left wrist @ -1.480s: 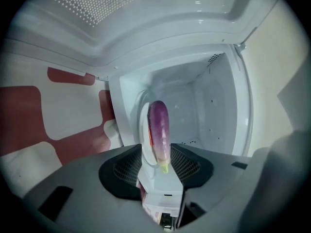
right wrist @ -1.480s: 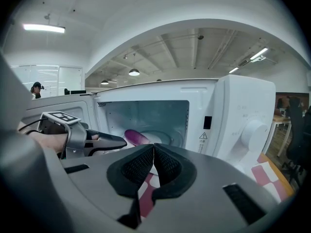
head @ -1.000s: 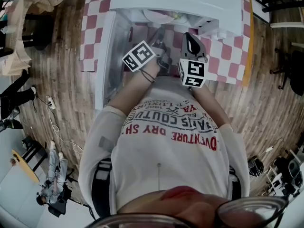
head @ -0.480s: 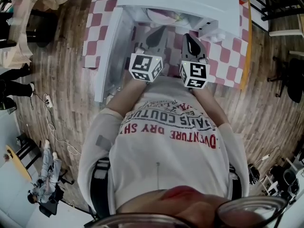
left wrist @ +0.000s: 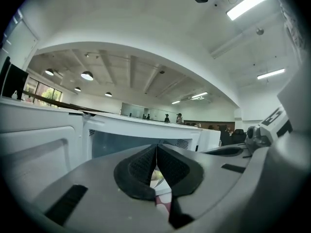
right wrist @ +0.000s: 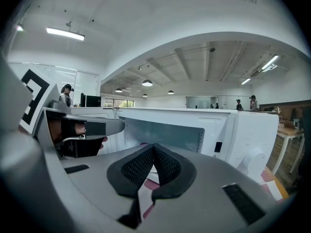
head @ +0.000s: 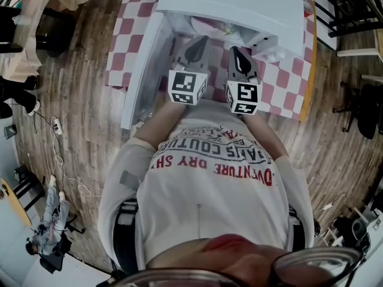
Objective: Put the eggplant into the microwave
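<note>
Left gripper (left wrist: pixel 156 152) and right gripper (right wrist: pixel 154 152), both clenched empty, face the open microwave (head: pixel 239 5). Eggplant unseen; finding it probably comes next

The boxy white microwave (head: pixel 239 5) has a smooth, faintly glossy shell. The red-and-white checked cloth (head: pixel 128 46) under it looks soft and matt. The brown plank floor (head: pixel 78 112) shows streaky wood grain. The left claw (left wrist: pixel 156 152) and right claw (right wrist: pixel 154 149) are matt grey plastic, and their black pads (left wrist: pixel 141 166) look like dimpled rubber.
</note>
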The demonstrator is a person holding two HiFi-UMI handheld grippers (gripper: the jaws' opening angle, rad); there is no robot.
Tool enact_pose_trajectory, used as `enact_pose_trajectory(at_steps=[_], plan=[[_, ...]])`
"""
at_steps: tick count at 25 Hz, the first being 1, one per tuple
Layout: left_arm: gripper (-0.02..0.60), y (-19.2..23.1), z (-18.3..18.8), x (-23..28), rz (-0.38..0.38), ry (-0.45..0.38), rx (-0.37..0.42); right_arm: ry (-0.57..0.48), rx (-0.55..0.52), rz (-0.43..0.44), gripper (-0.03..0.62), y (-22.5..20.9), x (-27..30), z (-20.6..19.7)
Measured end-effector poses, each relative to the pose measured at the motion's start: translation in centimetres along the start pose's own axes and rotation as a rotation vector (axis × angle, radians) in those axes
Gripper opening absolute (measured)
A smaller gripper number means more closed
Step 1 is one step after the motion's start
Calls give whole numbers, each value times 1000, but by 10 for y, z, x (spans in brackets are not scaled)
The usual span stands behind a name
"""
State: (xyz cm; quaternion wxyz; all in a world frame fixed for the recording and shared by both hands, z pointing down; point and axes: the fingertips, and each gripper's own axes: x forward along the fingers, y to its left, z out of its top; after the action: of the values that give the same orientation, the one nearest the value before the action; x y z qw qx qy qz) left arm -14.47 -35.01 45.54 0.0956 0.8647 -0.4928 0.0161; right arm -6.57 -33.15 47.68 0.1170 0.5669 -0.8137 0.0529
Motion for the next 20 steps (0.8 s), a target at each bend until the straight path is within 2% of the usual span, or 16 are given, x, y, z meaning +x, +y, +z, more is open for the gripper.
enact_pose_trajectory(at_steps=[7, 20], plan=[[26, -1, -7, 8, -34, 21, 24, 14, -9, 1, 26, 2, 9, -4], [26, 6, -13, 20, -42, 44, -8, 10, 34, -6, 26, -5, 16, -6]])
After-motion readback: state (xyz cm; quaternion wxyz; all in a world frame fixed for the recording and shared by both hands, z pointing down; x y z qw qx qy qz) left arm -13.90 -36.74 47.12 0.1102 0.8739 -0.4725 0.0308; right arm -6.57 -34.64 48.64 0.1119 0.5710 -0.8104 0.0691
